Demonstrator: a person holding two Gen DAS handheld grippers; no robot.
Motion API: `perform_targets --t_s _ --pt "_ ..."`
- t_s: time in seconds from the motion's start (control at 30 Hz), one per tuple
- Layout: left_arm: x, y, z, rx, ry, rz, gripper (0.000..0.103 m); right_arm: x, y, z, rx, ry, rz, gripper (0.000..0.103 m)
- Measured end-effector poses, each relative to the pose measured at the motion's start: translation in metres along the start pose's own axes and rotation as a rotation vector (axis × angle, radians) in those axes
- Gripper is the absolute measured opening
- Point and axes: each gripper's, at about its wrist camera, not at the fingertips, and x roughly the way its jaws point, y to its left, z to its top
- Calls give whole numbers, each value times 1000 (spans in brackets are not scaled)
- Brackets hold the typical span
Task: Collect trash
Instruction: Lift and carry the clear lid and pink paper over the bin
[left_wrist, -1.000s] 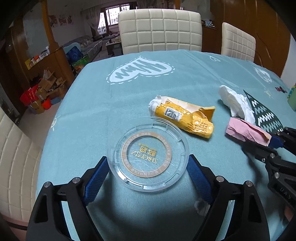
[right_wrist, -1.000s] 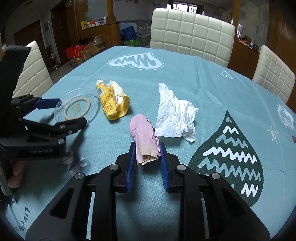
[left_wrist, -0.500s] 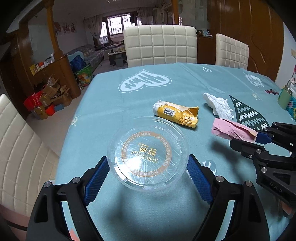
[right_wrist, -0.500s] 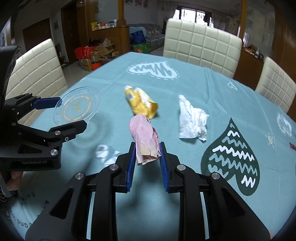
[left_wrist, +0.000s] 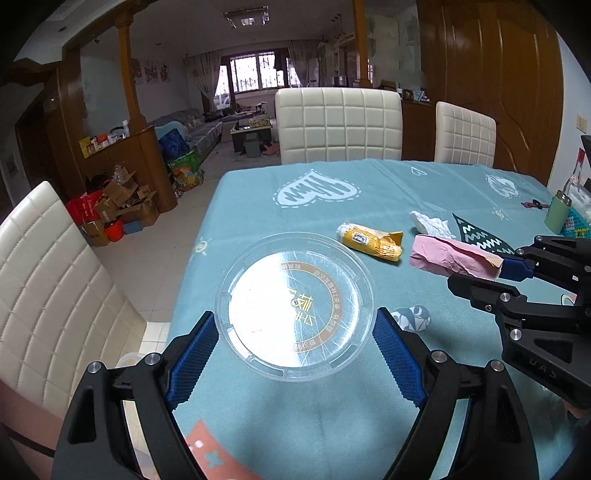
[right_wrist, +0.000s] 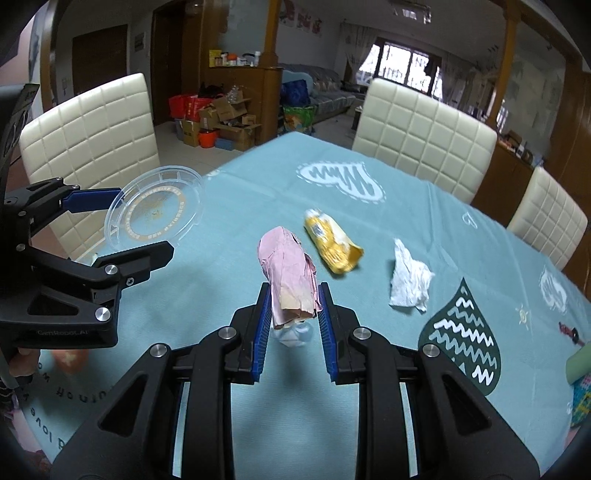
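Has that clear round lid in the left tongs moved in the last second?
Yes. The clear lid, clamped in the left tongs, lay on the teal tablecloth near the yellow wrapper; now it is lifted up and back toward the table's edge.

Left gripper (left_wrist: 295, 336): jaws set wide, blue pads pressed against opposite edges of a clear round lid (left_wrist: 295, 306), which is carried clear of the table; gripper pitched downward. In the right wrist view it is seen at the left edge (right_wrist: 122, 221), with fingertips of the holding hand (right_wrist: 22, 360) visible beneath its body.

Right gripper (right_wrist: 293, 310): jaws drawn narrow, blue pads clamped on either side of a crumpled pink paper (right_wrist: 290, 277), held above the table; gripper pitched downward. In the left wrist view it is seen at the right edge (left_wrist: 491, 267), beside the left gripper.
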Motion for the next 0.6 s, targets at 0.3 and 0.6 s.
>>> perform_targets --t_s 0.3,0.6 --pt "-26 37 -16 -29 -44 36 83 0 44 20 -75 -18 8 27" --pt "-35 88 -33 -90 -32 113 83 11 101 40 -172 -26 46 28"
